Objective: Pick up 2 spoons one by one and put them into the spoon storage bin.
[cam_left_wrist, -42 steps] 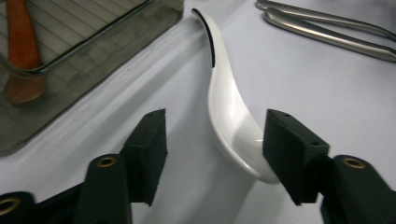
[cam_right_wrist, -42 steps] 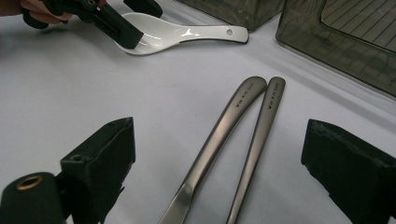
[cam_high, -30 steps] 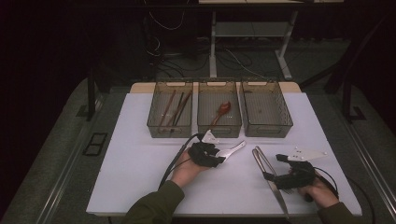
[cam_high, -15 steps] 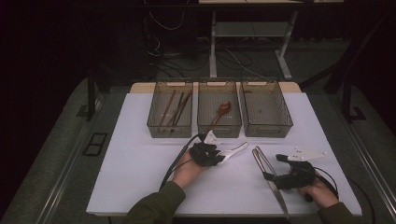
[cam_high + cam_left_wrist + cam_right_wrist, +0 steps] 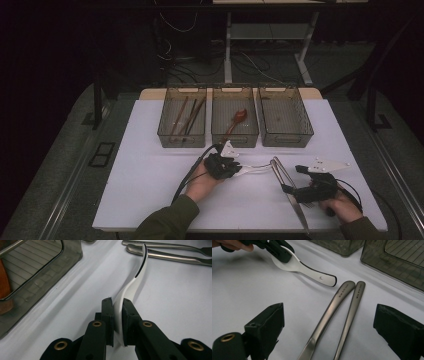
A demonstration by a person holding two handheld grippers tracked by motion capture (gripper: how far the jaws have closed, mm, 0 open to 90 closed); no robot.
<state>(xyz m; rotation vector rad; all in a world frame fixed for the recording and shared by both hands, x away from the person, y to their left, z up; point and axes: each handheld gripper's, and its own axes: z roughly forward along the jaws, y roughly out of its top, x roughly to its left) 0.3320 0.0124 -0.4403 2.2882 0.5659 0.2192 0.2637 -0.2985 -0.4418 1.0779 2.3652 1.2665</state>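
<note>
Our left gripper (image 5: 117,315) has just been closing and now pinches the white spoon (image 5: 135,280) mid-frame. Our right gripper (image 5: 329,332) waits wide open. We can lift the spoon.

High view: fixed above near edge of worktop (image 5: 150,190), facing 12 o'clock and down, far off. Left gripper view: very close, low over worktop. Right gripper view: close, low. All three share white spoon (image 5: 132,285) and metal utensils (image 5: 342,307).

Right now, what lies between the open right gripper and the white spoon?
Two steel utensil handles lie side by side between the right gripper and the white spoon, as seen in the right gripper view.
</note>
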